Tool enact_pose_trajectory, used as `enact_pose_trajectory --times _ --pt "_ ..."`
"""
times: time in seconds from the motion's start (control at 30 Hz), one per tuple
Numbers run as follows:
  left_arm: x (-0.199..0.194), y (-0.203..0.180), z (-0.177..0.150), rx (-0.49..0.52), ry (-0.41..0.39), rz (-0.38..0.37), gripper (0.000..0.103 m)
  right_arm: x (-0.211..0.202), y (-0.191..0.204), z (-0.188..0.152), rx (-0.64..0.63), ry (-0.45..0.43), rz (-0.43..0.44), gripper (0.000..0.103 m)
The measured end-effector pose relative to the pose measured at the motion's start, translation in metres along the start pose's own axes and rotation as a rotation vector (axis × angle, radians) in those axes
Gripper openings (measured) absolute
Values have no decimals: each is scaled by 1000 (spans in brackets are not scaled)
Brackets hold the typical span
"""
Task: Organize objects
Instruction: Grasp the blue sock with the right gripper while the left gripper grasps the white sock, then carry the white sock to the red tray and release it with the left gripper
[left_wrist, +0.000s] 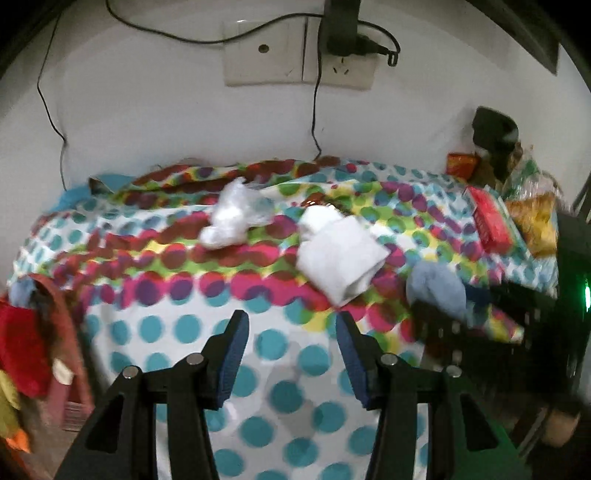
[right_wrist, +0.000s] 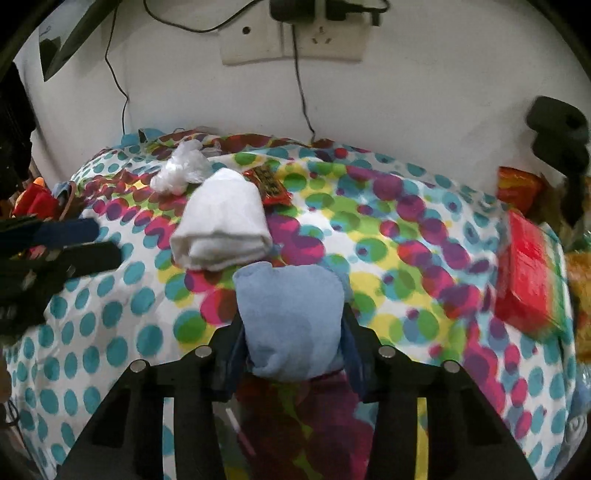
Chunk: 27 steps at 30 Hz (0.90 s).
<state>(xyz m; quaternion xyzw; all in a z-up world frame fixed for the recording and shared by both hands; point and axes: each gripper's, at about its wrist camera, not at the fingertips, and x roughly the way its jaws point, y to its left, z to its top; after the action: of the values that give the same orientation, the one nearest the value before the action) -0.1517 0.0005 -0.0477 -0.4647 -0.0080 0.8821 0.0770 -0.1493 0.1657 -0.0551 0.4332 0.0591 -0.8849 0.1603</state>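
Observation:
A table is covered by a polka-dot cloth (left_wrist: 184, 332). A folded white cloth (left_wrist: 338, 251) lies at its middle, also in the right wrist view (right_wrist: 221, 225). A crumpled clear plastic bag (left_wrist: 236, 218) lies behind it. My right gripper (right_wrist: 291, 332) is shut on a rolled light-blue sock (right_wrist: 291, 317) held just above the cloth; the sock also shows in the left wrist view (left_wrist: 437, 290). My left gripper (left_wrist: 291, 328) is open and empty, in front of the white cloth. It also shows at the left of the right wrist view (right_wrist: 96, 240).
A red box (right_wrist: 528, 273) and snack packets (right_wrist: 517, 188) lie at the right edge. A small snack wrapper (right_wrist: 271, 184) sits behind the white cloth. A red basket with toys (left_wrist: 33, 343) stands at the left. Wall sockets with cables (left_wrist: 299, 51) are behind.

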Motion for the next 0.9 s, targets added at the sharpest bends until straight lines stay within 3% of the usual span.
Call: enact_pose_trajectory --times 0.07,0.23,0.6,0.9 --pt "4 -4 6 -29 3 -46 50 -5 -3 -8 2 -5 -3 43" --pt "18 -22 25 -43 0 -78 50 -9 -5 -15 -4 -17 -10 43" --pt "63 -41 47 -21 7 16 50 -7 -4 -14 -15 -1 -14 47" --pt "78 -41 45 16 -18 62 58 -8 -3 -14 -17 0 -13 48"
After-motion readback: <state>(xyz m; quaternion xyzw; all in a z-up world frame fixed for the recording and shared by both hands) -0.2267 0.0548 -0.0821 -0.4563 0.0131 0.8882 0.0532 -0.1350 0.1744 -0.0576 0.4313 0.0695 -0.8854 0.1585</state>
